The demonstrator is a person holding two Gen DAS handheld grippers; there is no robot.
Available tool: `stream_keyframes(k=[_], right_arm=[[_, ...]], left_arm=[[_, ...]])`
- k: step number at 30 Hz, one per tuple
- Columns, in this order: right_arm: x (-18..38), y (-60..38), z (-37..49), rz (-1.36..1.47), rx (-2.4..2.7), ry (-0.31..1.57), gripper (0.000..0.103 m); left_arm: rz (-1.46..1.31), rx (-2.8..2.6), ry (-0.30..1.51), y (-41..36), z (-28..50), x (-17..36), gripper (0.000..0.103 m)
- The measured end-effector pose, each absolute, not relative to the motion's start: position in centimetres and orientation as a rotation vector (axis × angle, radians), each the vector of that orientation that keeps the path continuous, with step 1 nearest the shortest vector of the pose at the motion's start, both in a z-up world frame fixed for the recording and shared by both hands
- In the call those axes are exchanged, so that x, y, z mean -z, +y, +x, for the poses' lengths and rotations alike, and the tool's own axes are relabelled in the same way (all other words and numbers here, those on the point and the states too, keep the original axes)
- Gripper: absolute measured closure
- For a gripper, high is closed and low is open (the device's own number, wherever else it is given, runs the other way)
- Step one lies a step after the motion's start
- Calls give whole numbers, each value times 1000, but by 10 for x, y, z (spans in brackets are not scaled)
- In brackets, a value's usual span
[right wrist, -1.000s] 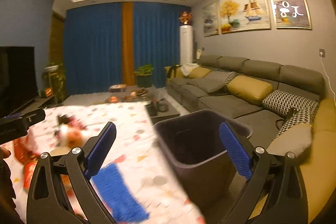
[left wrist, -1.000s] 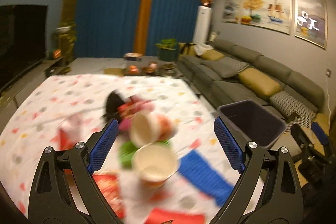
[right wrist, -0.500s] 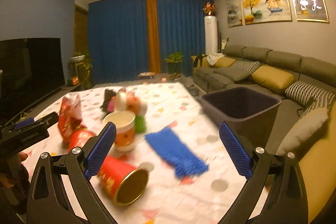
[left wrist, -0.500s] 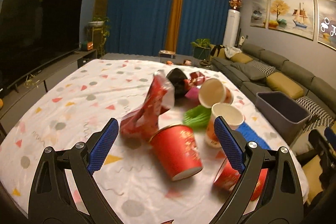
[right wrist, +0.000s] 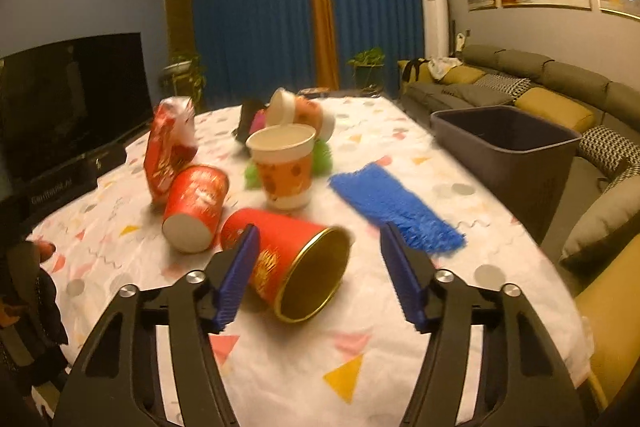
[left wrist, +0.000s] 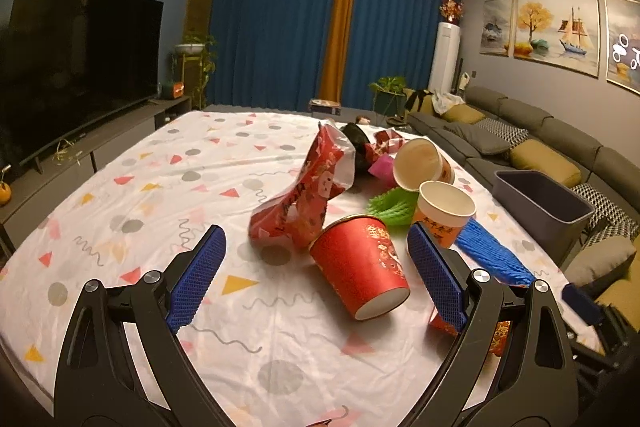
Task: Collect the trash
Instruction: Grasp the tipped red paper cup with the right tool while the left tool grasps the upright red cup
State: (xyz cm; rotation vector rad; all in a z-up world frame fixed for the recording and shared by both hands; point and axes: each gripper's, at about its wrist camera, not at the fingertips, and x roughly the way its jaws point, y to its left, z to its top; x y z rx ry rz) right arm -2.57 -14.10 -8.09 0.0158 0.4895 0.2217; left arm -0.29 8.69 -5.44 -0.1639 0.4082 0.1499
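Red paper cups, snack wrappers and strips of foam netting lie scattered across a worktop [left wrist: 132,195] dressed in a confetti-print cloth, the litter to be cleared into the grey bin [right wrist: 508,143] that stands just off the worktop's sofa side, close enough for short carries.

The right gripper [right wrist: 320,267] straddles a toppled red cup with a gold lining [right wrist: 296,263], its mouth turned toward the camera. Its jaws have just been closing, with the cup between them. The left pad sits at the cup's wall while the right pad stands clear, so the cup is not yet grasped, though motion blur makes contact on the left side hard to judge. The sideways approach suits a cup lying on its side: the pads can squeeze the wall rather than the rim.

The left gripper [left wrist: 316,275] hovers with jaws spread wide and holding nothing, lined up on a second fallen red cup [left wrist: 360,267] whose base faces the camera. Behind it sit a crumpled red bag [left wrist: 308,191], an upright orange cup [left wrist: 444,211], green netting [left wrist: 392,207] and a blue netting strip [left wrist: 492,255].
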Motion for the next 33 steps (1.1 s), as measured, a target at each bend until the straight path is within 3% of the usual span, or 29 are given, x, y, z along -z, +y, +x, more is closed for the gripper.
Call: stream_keyframes(k=[12, 18, 24, 33], right_arm=[[97, -125, -18, 48, -329, 555, 72], [101, -122, -12, 73, -372, 575, 74], [102, -113, -13, 31, -400, 558, 95], [90, -122, -15, 15, -382, 509, 99]], left_arm=[[-168, -139, 421, 87, -2, 62, 13], [-165, -125, 437, 87, 5, 68, 13], [-154, -106, 465, 80, 15, 76, 13], [-160, -57, 571, 66, 46, 86, 13]])
